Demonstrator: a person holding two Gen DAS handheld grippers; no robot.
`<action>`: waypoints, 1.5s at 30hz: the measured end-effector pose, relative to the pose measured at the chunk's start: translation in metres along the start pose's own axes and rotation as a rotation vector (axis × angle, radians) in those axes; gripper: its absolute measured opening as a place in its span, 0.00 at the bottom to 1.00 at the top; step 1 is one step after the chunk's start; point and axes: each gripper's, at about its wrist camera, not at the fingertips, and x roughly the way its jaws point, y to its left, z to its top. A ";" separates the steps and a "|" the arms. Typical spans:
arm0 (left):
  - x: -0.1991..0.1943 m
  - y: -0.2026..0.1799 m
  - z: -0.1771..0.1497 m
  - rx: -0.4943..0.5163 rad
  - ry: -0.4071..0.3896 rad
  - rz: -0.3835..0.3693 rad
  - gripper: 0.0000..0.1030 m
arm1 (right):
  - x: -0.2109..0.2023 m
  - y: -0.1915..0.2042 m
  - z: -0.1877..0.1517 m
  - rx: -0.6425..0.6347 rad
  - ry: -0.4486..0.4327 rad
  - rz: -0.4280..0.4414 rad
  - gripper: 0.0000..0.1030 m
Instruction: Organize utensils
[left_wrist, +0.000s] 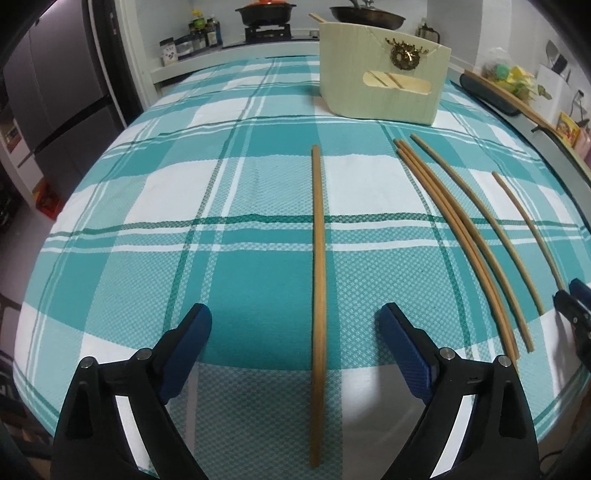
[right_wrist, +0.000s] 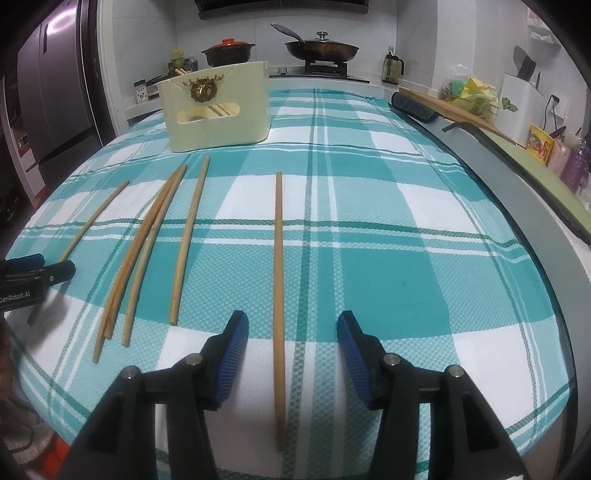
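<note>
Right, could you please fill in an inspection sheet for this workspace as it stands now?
Surface: teal and white checked tablecloth, flat.
Job's things: cream wooden utensil holder upright at the far side, sticks inside it; several loose wooden chopsticks lying roughly parallel on the cloth.
Clutter: dark padded roll at the table's far edge.
Grippers: left gripper open, its fingers straddling a single wooden chopstick without touching it; right gripper open, astride another lone chopstick.
Cables: nothing clearly seen.
Surroundings: black frying pan on the stove, grey fridge.
</note>
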 end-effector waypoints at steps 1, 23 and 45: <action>0.000 0.000 0.000 0.000 -0.002 0.003 0.94 | 0.000 0.001 0.000 -0.003 -0.004 -0.004 0.52; 0.004 0.010 -0.001 0.047 0.016 -0.072 0.99 | 0.005 -0.001 0.006 -0.028 0.017 0.007 0.55; 0.013 0.033 0.058 0.068 0.103 -0.270 0.99 | 0.028 -0.015 0.046 -0.114 0.227 0.147 0.59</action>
